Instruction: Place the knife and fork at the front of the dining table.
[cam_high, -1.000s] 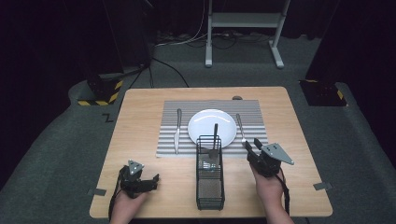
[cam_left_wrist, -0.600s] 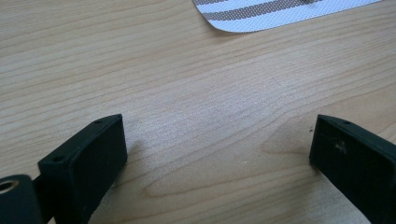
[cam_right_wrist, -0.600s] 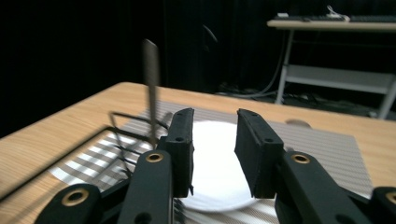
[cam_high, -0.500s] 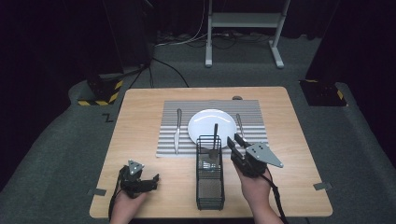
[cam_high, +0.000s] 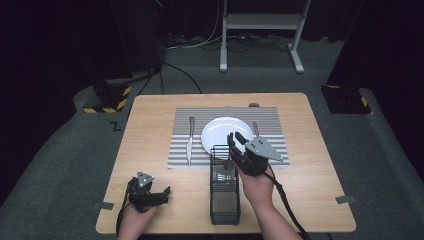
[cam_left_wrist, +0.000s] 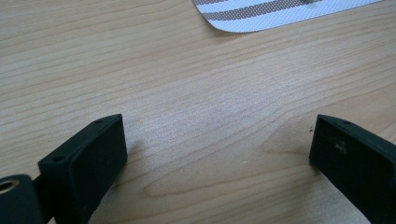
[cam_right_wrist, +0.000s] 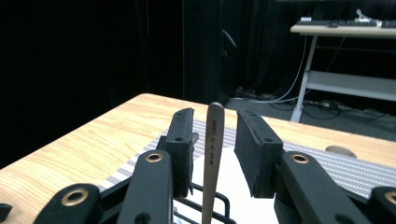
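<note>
Utensil handle (cam_right_wrist: 213, 154) is seen upright at frame centre between the right gripper (cam_right_wrist: 214, 151) pads, which have just been closing without pressing it yet. It stands in the wire caddy (cam_high: 224, 192), lower centre. Left gripper (cam_left_wrist: 217, 154) is parked open, farther off.

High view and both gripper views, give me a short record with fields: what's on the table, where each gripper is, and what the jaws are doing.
surface: wooden table with striped placemat
on placemat: white plate, knife to its left, another utensil to its right
caddy: black wire cutlery caddy, near edge, standing on the table
right gripper: at the caddy's far end, jaws either side of an upright metal utensil handle, gaps visible, just been closing
left gripper: low over bare wood, jaws wide apart, nothing between
</note>
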